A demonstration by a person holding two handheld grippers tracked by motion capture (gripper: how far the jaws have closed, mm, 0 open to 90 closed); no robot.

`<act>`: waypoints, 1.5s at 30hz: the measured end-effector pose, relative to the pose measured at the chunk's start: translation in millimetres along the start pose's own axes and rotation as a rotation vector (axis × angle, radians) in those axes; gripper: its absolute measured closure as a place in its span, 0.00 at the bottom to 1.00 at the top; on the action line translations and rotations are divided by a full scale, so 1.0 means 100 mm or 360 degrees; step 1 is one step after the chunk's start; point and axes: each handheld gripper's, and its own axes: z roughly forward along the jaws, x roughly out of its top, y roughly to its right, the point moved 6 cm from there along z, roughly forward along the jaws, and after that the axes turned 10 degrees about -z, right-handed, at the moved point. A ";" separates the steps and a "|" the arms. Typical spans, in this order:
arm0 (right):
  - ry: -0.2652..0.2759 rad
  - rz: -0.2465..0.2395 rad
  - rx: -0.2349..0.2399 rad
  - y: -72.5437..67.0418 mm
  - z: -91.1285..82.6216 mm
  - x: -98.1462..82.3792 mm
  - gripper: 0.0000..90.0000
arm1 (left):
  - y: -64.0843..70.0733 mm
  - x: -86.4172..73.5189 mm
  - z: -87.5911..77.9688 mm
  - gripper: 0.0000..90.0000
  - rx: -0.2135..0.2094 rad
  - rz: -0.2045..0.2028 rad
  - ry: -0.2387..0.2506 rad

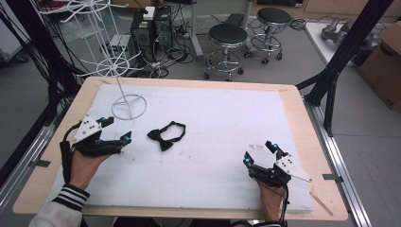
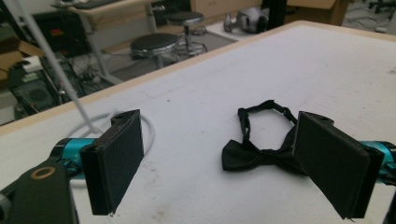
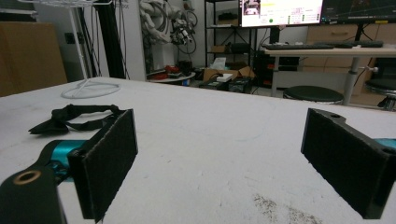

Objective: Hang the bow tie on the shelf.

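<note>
A black bow tie with its neck strap looped behind it lies flat on the white table cover, left of centre. My left gripper is open at the table's left, a short way left of the bow tie and apart from it. In the left gripper view the bow tie lies just beyond the wide-apart jaws, partly hidden by the right one. My right gripper stands open near the front right, with nothing between its fingers. In the right gripper view the bow tie lies far off behind the left jaw.
A white wire rack stand with a ring base rises at the table's back left. The white cover spans most of the wooden table. Black stools and computer towers stand on the floor beyond the far edge.
</note>
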 end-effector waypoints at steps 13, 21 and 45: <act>-0.0007 0.0010 0.0000 0.00 0.00 0.00 0.11 | 0.10 0.08 0.55 0.21 -0.0041 0.0108 -0.0411; -0.0010 0.0011 -0.0001 0.00 0.00 0.00 0.11 | 0.19 0.07 0.85 0.23 -0.0043 0.0197 -0.0642; -0.0005 0.0012 0.0001 0.01 0.01 0.00 0.11 | 0.30 -0.09 1.35 0.40 0.0015 0.0162 -0.0997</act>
